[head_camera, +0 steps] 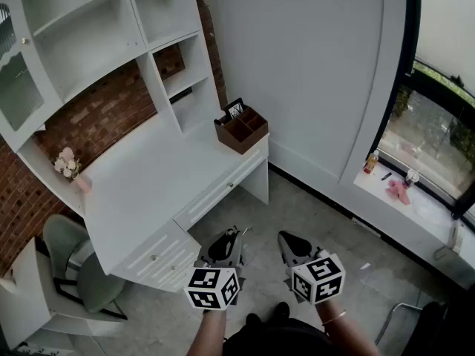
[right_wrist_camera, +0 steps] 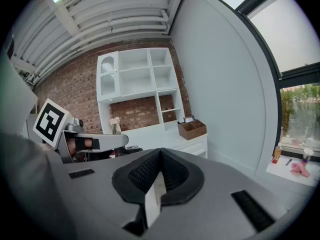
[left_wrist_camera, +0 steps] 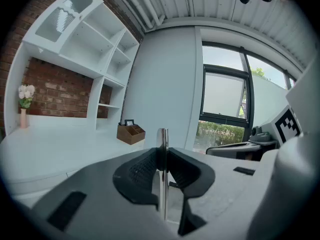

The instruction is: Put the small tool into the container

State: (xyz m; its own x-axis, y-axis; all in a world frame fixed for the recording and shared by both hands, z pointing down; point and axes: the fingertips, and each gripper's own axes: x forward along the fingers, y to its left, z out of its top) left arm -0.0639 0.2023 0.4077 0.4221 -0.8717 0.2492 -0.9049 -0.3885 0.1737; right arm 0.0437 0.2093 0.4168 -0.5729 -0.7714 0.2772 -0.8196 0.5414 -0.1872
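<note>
A thin flat metal tool [left_wrist_camera: 162,140] stands upright between the closed jaws of my left gripper [left_wrist_camera: 161,153], its tip poking out past them. In the head view the left gripper [head_camera: 234,234] hangs over the floor in front of the white desk [head_camera: 148,176], and the tool's tip [head_camera: 244,231] just shows. The brown wooden container [head_camera: 241,128] with several compartments sits far off at the desk's right end, also visible as the container [left_wrist_camera: 131,133] and the container [right_wrist_camera: 192,129]. My right gripper [head_camera: 286,238] is beside the left one, and its jaws [right_wrist_camera: 160,154] are shut with nothing in them.
White shelves [head_camera: 96,35] rise behind the desk against a brick wall. A vase of flowers [head_camera: 68,165] stands at the desk's left end, drawers [head_camera: 159,254] sit below, and a grey chair [head_camera: 74,262] stands at the left. A window sill [head_camera: 393,188] with small items runs along the right.
</note>
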